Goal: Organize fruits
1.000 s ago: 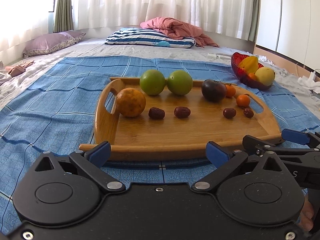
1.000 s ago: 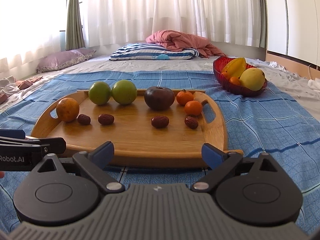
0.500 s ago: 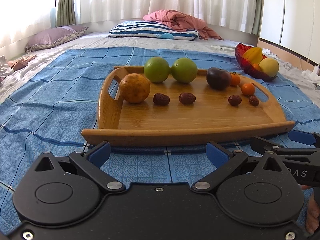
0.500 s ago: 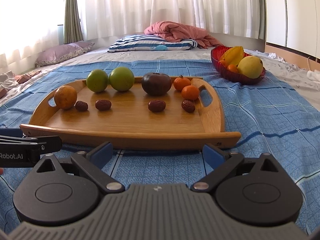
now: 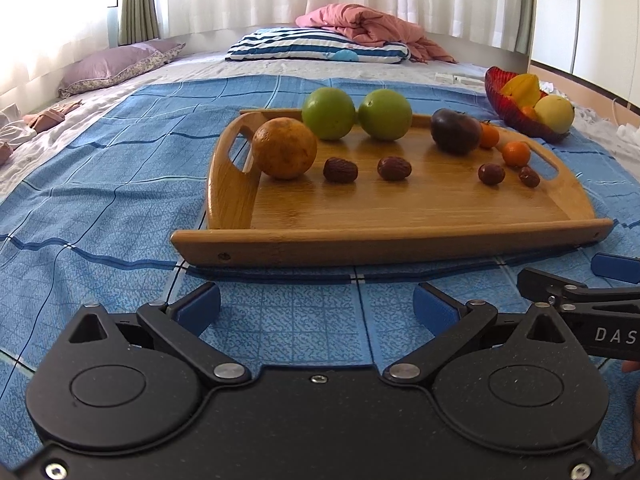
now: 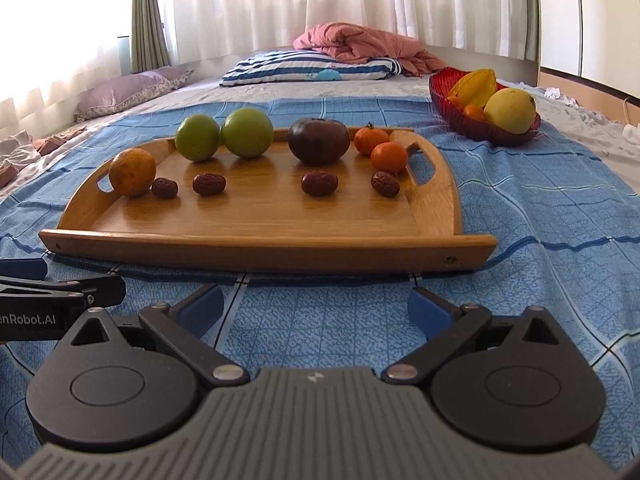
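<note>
You've dropped both grippers lower and pulled them back from the wooden tray [image 5: 400, 208], so its near rim now rises well clear above the fingers in both views. Your left gripper [image 5: 316, 306] hangs over the blue bedspread [image 5: 100, 200] just short of the tray, fingers spread wide, holding nothing. Your right gripper [image 6: 316, 306] sits the same way beside it, wide open and empty.

On the tray: the big orange [image 5: 284, 148] sits by the left handle, two green fruits [image 5: 329, 114] touch side by side along the far rim, and the dark purple fruit [image 5: 456, 131] stands right of them. Two small tangerines [image 6: 389, 157] crowd the right handle. Four red dates [image 6: 319, 183] lie in a loose row nearer you, apart from one another, the leftmost right beside the orange. Beyond the tray's right end, well apart, the red bowl [image 6: 452, 114] holds a starfruit, a yellow fruit and small oranges.
</note>
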Demonstrator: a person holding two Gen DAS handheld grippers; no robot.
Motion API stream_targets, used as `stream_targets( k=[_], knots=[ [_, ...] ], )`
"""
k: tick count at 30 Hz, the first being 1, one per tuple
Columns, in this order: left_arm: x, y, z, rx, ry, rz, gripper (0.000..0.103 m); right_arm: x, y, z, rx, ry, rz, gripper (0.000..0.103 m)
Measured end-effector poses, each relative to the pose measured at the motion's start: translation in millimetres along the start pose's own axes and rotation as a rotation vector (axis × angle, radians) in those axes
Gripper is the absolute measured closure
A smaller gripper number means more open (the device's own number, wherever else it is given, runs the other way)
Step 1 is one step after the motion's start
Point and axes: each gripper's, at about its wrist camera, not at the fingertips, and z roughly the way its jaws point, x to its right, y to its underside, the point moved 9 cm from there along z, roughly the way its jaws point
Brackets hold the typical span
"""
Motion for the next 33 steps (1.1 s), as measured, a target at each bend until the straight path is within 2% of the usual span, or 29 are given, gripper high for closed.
stream_targets(
  k=[10, 33],
  knots=[
    [-2, -1, 12, -0.007, 0.000, 0.005, 0.000, -5, 4, 3, 0.006, 0.032, -0.032, 0.000],
    [-2, 0, 15, -0.003, 0.006, -0.002, 0.000, -4, 4, 5, 0.001, 0.021, -0.028, 0.000]
  ],
)
